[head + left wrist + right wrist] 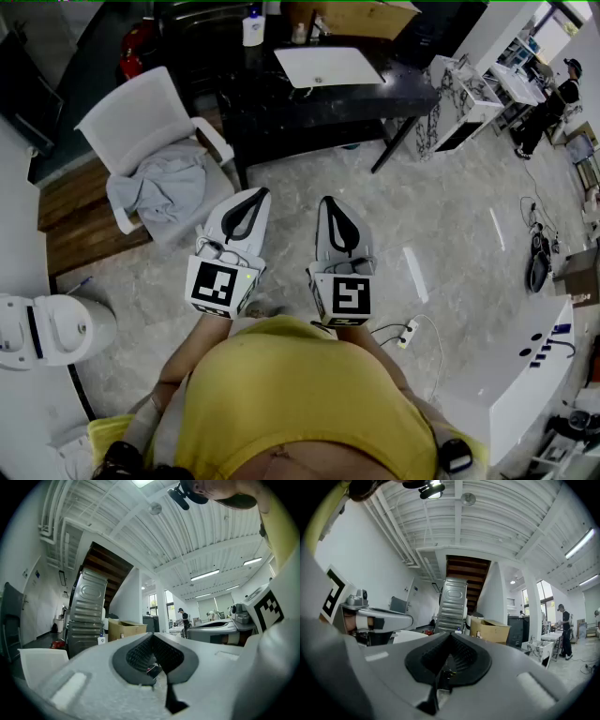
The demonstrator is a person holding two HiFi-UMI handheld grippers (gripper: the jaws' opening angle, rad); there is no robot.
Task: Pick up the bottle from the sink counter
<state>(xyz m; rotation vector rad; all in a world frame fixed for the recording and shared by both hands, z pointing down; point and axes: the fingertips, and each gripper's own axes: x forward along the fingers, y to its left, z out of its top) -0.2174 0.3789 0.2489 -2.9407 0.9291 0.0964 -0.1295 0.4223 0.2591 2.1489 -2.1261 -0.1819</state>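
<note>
Left gripper point(261, 195), right gripper point(327, 202), both fingers pressed together, one bottle point(253, 28), one chair point(141, 112)

Your left hand-held gripper point(153, 638): jaws together, nothing between them. Beyond its tips you have one cardboard box point(125, 629), one ribbed metal panel point(86, 609) left of it, one person point(184, 618) standing far off

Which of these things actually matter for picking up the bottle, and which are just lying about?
For the job: left gripper, right gripper, both shut and empty; white bottle on the black table, probably the target.

Lying about: white chair, grey cloth on it, cardboard box, power strip.
</note>
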